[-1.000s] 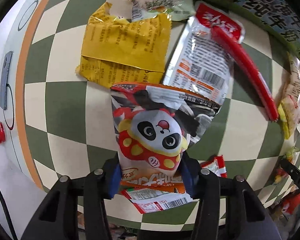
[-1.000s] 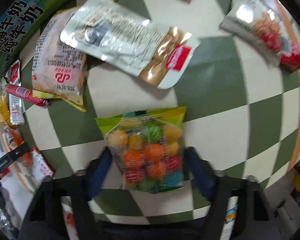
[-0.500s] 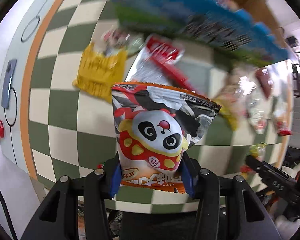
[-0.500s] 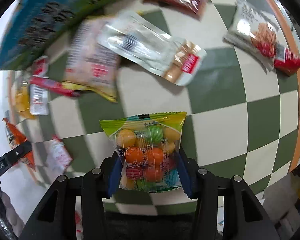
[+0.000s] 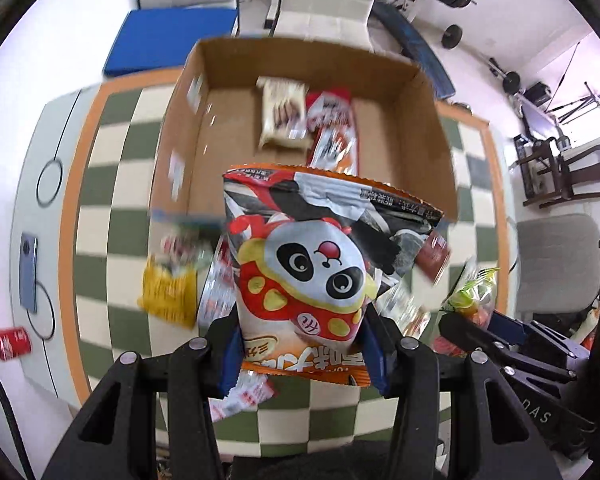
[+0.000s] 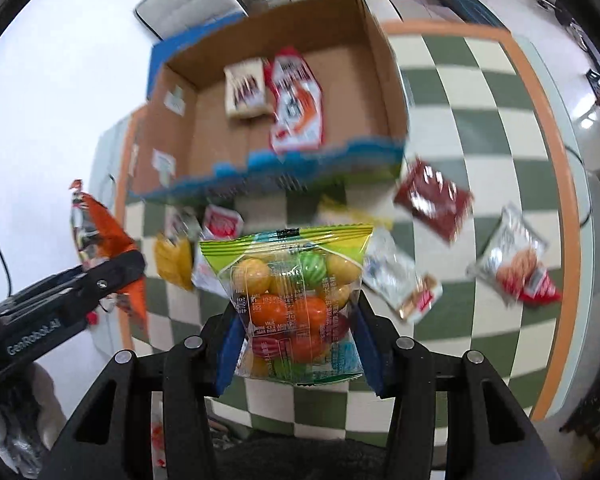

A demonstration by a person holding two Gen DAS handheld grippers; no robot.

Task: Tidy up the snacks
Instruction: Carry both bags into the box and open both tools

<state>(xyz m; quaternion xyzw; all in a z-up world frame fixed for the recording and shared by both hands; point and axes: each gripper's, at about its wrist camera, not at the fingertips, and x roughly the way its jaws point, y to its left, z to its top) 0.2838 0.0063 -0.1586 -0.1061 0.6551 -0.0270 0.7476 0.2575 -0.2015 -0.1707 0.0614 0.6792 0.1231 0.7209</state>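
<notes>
My left gripper (image 5: 302, 354) is shut on an orange panda snack bag (image 5: 316, 272), held high above the table. My right gripper (image 6: 298, 352) is shut on a clear bag of coloured fruit candies (image 6: 292, 296), also lifted. An open cardboard box (image 5: 424, 128) stands at the table's far side, in front of both bags; it also shows in the right wrist view (image 6: 376, 80). Inside lie a cream packet (image 5: 282, 114) and a red-and-white packet (image 5: 334, 128). The right gripper with its candy bag (image 5: 474, 296) shows at the left view's lower right.
Loose snacks lie on the green checkered table (image 6: 480, 128): a yellow bag (image 5: 166, 296), a dark red packet (image 6: 434, 202), a silver packet (image 6: 400, 280), a white-and-red packet (image 6: 516, 264). A phone (image 5: 28, 268) and red can (image 5: 10, 342) lie at the left. Chairs stand behind the table.
Both grippers rose well above the table with their bags and tilted up, so the open box and the room came into view. Both stayed shut on their bags.
</notes>
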